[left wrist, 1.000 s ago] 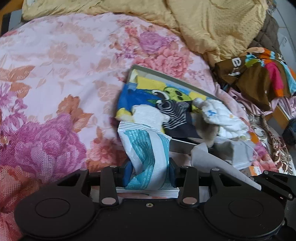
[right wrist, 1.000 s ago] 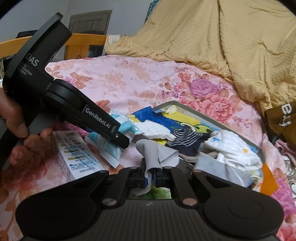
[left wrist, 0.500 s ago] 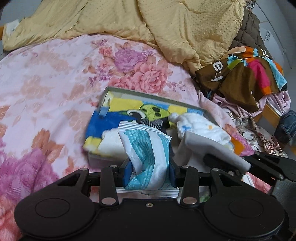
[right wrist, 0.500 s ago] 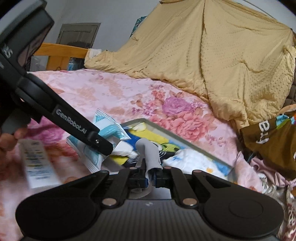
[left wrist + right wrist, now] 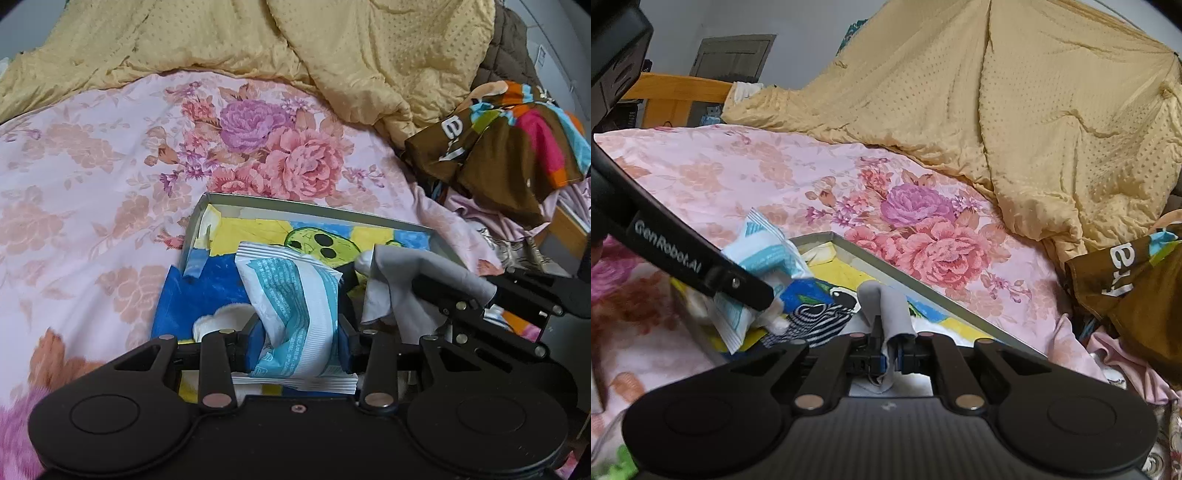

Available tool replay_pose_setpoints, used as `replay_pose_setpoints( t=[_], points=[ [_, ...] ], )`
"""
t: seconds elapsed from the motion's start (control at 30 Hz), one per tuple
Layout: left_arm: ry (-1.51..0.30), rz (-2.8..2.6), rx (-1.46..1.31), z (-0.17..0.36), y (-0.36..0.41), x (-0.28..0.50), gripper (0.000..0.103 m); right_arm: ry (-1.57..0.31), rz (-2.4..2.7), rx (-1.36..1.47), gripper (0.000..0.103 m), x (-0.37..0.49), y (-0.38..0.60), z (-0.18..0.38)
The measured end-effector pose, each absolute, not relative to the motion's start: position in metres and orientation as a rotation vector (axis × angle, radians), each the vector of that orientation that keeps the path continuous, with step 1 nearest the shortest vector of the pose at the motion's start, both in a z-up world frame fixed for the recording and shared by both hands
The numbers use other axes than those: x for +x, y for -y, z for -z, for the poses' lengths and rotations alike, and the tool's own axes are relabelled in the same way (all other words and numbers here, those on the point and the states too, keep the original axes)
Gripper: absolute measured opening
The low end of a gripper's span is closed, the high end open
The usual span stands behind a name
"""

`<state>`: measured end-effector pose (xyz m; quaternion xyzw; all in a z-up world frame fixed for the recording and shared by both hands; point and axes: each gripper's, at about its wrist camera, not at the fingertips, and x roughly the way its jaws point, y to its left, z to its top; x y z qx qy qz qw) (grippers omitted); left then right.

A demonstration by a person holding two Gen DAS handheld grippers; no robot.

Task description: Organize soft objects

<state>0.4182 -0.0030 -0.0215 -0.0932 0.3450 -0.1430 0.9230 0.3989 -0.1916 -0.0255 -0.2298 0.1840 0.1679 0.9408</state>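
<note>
While you carry both loads over the shallow tray (image 5: 317,206), mind how little of each is actually pinched. Your left gripper (image 5: 300,341) is clenched on the blue-and-white packet (image 5: 295,295) only low down on its crumpled body, with most of the packet standing free above the jaws and its crimped bottom edge hanging out below; if you tilt or swing that hand sharply, the slick film could slide through the pads and drop short of the tray, onto the floral bedsheet (image 5: 92,155) on the tray's near-left side. Your right gripper (image 5: 889,356) is clamped tight on a thin fold of the grey cloth (image 5: 886,306), and the rest of it flops loose above and below the jaws, so it could snag on the tray's rim or drape over the left gripper, which sits just beside it above the tray's near end. Both tools are crowded close together there, and a knock between them is the likeliest cause of a slip. As for looks, the packet is a soft pouch, twisted at the waist, printed in pale blue bands with small text; the grey cloth is plain, limp and folded over itself. Inside the tray lie a yellow-and-blue printed fabric (image 5: 236,236), a striped black-and-white piece (image 5: 816,321) and something white and fluffy (image 5: 225,319) at its near edge.
</note>
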Motion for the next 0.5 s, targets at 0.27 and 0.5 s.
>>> replay_pose_setpoints(
  t=[0.27,0.5],
  points=[
    [-0.742,0.289,-0.179,0.028,0.009,0.453,0.042,-0.454,-0.365,-0.386,0.006,0.435,0.19,0.019],
    [-0.778,0.286,-0.186,0.039,0.016,0.461,0.042,-0.505,-0.365,-0.351,0.009,0.446,0.189,0.023]
  ],
)
